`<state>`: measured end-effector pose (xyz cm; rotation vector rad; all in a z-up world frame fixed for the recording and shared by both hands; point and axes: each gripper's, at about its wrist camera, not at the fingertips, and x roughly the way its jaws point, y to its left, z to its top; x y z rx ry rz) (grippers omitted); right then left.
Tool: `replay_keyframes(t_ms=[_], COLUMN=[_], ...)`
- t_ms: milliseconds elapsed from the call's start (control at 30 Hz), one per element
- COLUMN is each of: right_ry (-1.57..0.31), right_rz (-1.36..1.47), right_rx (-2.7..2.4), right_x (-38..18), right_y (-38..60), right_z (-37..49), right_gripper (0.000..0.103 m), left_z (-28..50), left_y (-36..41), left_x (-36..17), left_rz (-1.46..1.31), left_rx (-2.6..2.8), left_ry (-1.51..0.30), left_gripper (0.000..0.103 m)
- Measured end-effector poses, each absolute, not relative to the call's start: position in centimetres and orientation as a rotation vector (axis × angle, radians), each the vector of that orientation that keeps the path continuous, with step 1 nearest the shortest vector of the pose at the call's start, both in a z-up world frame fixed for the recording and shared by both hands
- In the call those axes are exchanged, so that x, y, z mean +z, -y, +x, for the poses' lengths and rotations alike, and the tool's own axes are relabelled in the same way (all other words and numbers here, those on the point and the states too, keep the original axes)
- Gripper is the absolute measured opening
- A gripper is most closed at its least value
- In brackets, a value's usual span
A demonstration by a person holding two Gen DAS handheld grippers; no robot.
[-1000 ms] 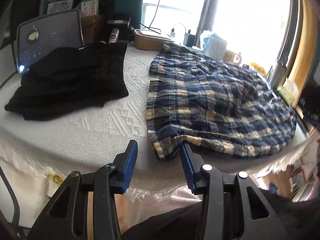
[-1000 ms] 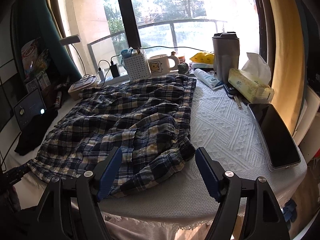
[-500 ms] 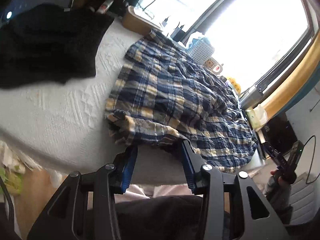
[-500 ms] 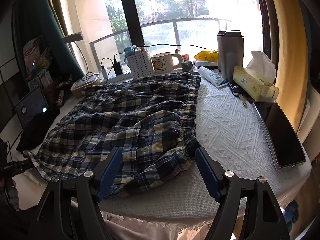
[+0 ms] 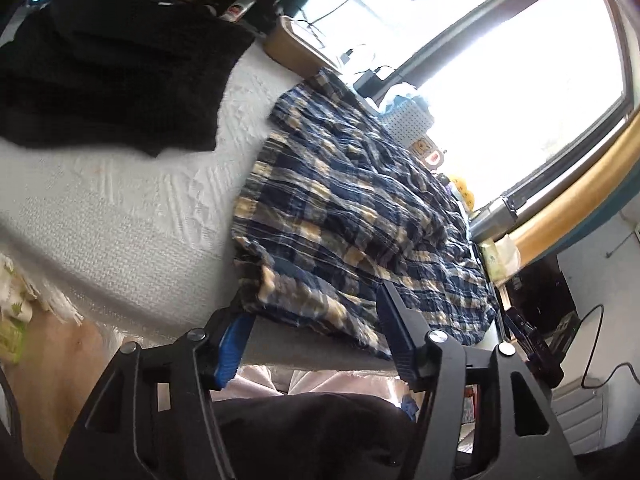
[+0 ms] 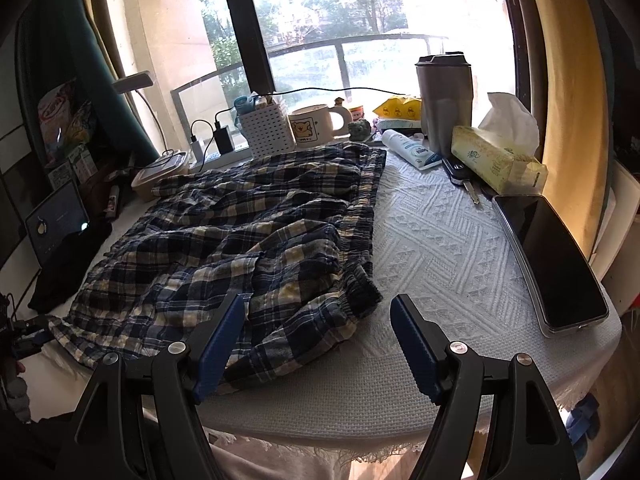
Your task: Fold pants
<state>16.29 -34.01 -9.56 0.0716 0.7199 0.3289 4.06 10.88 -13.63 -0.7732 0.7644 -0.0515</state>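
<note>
Now | pants point(image 6: 248, 248) flat, waistband rightward, probably lengthwise across table point(image 6: 440, 248) | left jaws just opening over hem | right jaws wide, empty

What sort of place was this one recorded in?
Most likely a lived-in room at home: a cloth-covered table by a balcony window, cluttered with a mug, tissue box and plaid pants.
</note>
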Motion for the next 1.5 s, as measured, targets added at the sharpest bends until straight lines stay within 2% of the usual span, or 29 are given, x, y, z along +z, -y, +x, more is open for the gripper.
replay_keyframes(t_ms=[200,300,333,367,400,467,500,533,567,633,1033,1500], right_ry=[-0.726,-0.740,-0.750,-0.762,-0.773,-0.794,-0.800,-0.803,-0.804,-0.798,-0.737,-0.600], right_rz=[0.114,0.142,0.163,0.189,0.217,0.261,0.269,0.271,0.271,0.258,0.283,0.289], right_rx=[0.334,0.325,0.323,0.324,0.326,0.330,0.333,0.333,0.333,0.330,0.253,0.184], right_x=[-10.6,-11.6,-12.1,-12.5,-13.0,-13.7,-13.9,-14.0,-14.0,-13.7,-9.6,-3.3], right_y=[34.8,35.2,35.4,35.7,36.0,36.2,36.2,36.1,36.0,35.8,37.8,37.3], right_z=[17.5,18.2,18.6,18.9,19.2,19.7,19.8,19.8,19.7,19.4,16.8,19.5], right_gripper=[0.076,0.067,0.066,0.064,0.064,0.053,0.048,0.031,0.019,0.016,0.013,0.013], left_z=[4.8,5.4,5.4,5.6,5.7,5.6,5.5,5.3,5.1,4.7,3.9,10.7], left_y=[-11.1,-10.0,-9.9,-9.6,-9.6,-9.6,-9.6,-9.6,-9.5,-9.4,-9.4,-10.0], left_x=[-14.0,-13.7,-13.7,-13.8,-14.0,-14.3,-14.3,-14.2,-13.9,-13.3,-7.5,-0.4], left_rz=[-0.753,-0.660,-0.647,-0.636,-0.634,-0.634,-0.634,-0.632,-0.628,-0.617,-0.595,-0.493], left_rx=[-0.004,0.031,0.032,0.024,0.019,0.015,0.002,-0.007,-0.014,-0.036,-0.153,-0.212], left_ry=[-0.770,-0.775,-0.776,-0.783,-0.797,-0.808,-0.808,-0.806,-0.797,-0.776,-0.622,-0.475], left_gripper=[0.061,0.061,0.058,0.045,0.038,0.020,0.015,0.012,0.010,0.008,0.008,0.008])
